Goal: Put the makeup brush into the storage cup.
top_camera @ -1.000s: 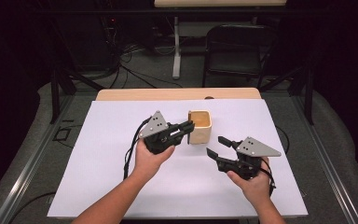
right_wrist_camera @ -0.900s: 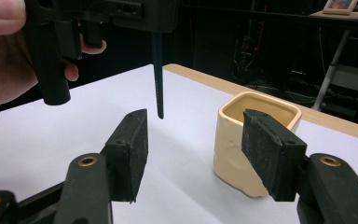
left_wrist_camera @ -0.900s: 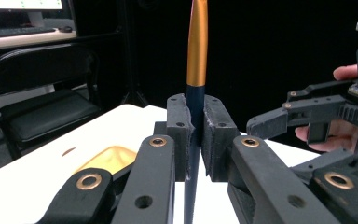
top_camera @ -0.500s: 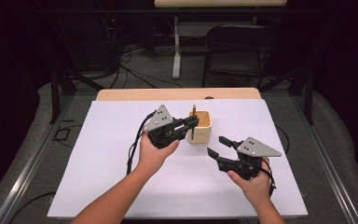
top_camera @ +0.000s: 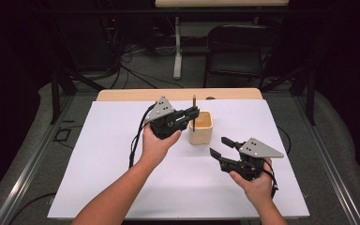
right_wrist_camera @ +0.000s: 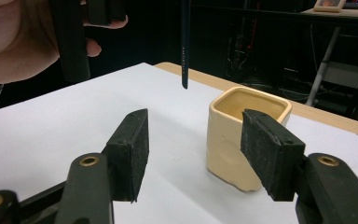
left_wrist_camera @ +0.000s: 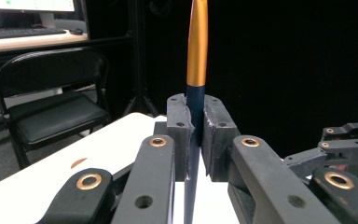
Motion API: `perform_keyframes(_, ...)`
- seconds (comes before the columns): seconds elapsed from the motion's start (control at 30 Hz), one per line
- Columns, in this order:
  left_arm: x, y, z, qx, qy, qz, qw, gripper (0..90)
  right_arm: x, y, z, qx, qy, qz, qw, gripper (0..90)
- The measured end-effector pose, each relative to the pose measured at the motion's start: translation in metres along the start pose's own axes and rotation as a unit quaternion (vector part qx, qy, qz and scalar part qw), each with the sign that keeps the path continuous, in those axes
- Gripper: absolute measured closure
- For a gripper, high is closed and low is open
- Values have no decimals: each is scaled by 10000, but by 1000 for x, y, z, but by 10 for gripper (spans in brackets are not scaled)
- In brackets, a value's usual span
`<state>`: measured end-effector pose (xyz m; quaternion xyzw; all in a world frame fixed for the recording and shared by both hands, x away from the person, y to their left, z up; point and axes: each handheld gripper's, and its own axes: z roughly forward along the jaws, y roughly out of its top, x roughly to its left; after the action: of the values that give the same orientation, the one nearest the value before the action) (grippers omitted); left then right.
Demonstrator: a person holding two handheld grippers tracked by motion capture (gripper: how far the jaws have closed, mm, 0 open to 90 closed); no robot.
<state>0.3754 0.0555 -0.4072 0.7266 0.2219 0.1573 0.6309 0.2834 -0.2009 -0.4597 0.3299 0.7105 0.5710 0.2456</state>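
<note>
My left gripper (top_camera: 193, 114) is shut on a slim pen (top_camera: 193, 112), which it holds upright. In the left gripper view the pen (left_wrist_camera: 197, 46) has a dark blue shaft and an orange upper part, pinched between the pads (left_wrist_camera: 179, 135). Its lower tip hangs in the air beside the left rim of a cream square cup (top_camera: 201, 127), which stands on the white table cover (top_camera: 98, 164). My right gripper (top_camera: 219, 146) rests to the cup's near right, open with nothing between its fingers. The right gripper view has the cup (right_wrist_camera: 247, 135) ahead of its jaws and the pen (right_wrist_camera: 185, 46) hanging at upper left.
The wooden table edge (top_camera: 122, 94) runs along the far side. A black folding chair (top_camera: 239, 51) and a table leg (top_camera: 177, 51) stand beyond it. Cables trail on the floor. Dark rails flank both sides of the table.
My left gripper has carried the pen away from the person and slightly upward, and the pen now stands upright by the cup's left rim. The right gripper has stayed put.
</note>
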Motion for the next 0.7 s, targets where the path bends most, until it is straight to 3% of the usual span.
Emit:
perform_keyframes(0.37,-1,10,12,6,40,70,10000,829,-3,-4,2,23,-152,-68,9999,343)
perform_keyframes(0.47,-1,12,15,0,39,81,10000,829,-3,-6,4,91,-112,-30,9999,373)
perform_keyframes(0.57,-2,14,18,-11,51,104,9999,829,-2,-7,6,253,-118,-138,9995,381)
perform_keyframes(0.7,-2,18,21,-25,64,99,9999,829,-1,-6,6,248,3,-163,9996,415)
